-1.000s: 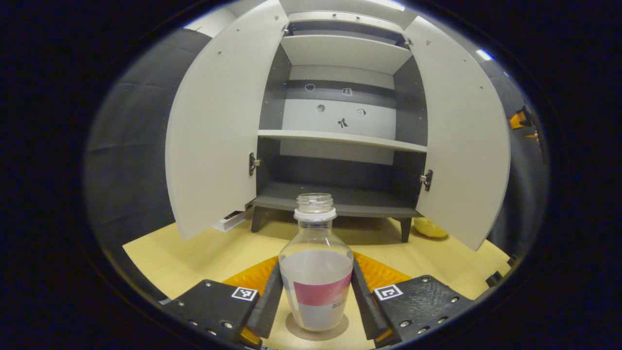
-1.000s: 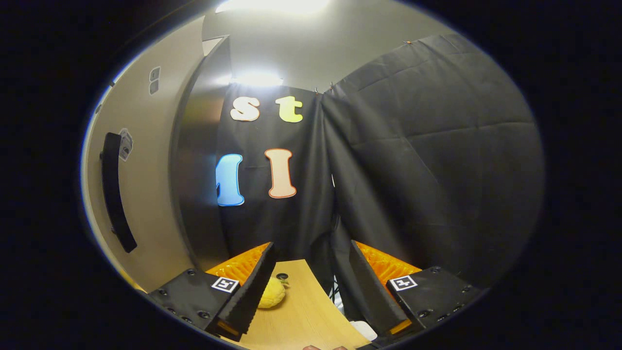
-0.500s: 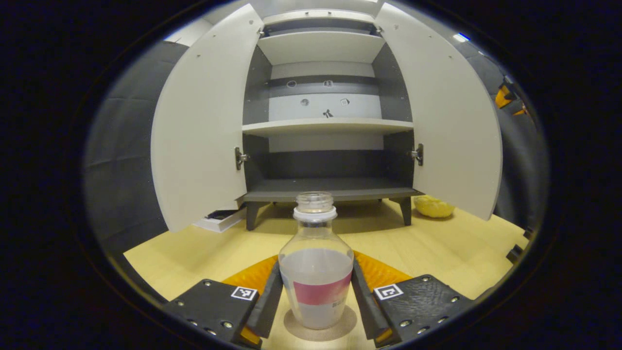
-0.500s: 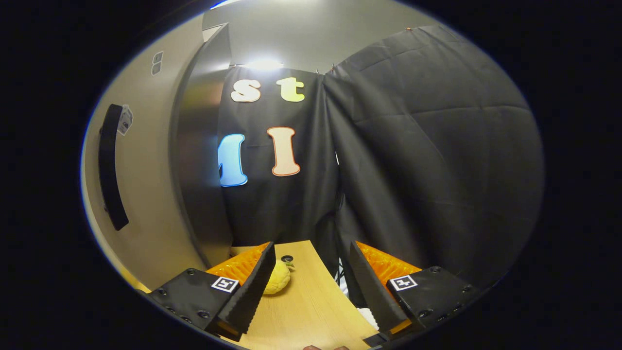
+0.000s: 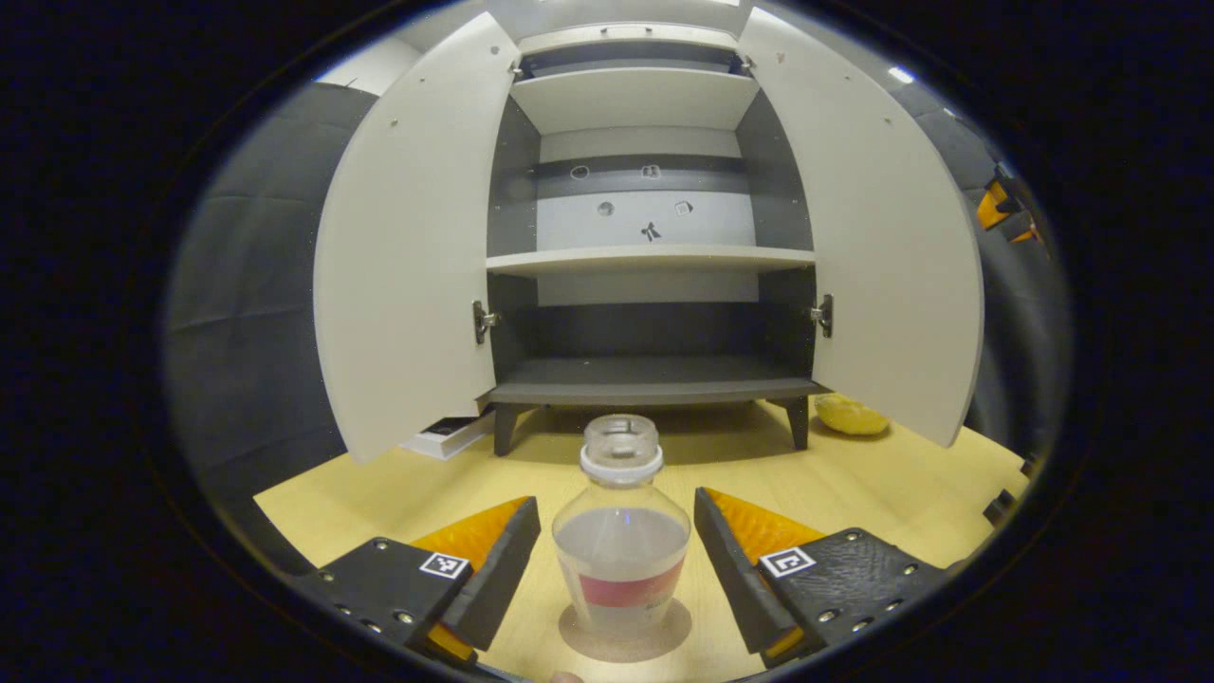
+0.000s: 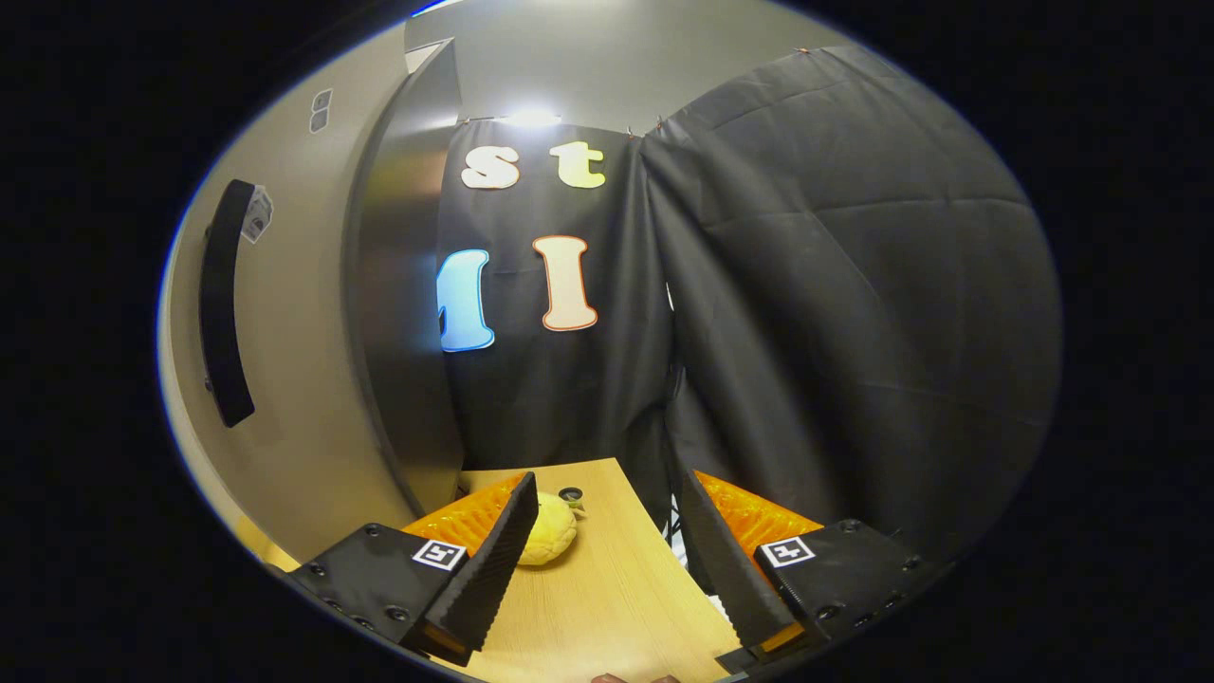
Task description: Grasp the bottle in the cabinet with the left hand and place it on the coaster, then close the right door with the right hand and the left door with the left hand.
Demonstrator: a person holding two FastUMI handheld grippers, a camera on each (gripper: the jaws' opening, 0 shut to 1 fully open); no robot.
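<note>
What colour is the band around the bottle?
Pinkish red, on the bottle; the left gripper view shows it best.

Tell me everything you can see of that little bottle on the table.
The bottle is clear plastic, round-bodied with a narrow neck, a white collar ring and no cap. It is partly filled with clear liquid and wears a pink label band. It stands upright on a round brown coaster, between the open fingers of the left tool, which do not touch it.

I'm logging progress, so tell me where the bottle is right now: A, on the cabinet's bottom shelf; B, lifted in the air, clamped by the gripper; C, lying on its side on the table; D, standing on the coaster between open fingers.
D: the bottle stands upright on the coaster, and the left gripper has a gap on each side of it.
</note>
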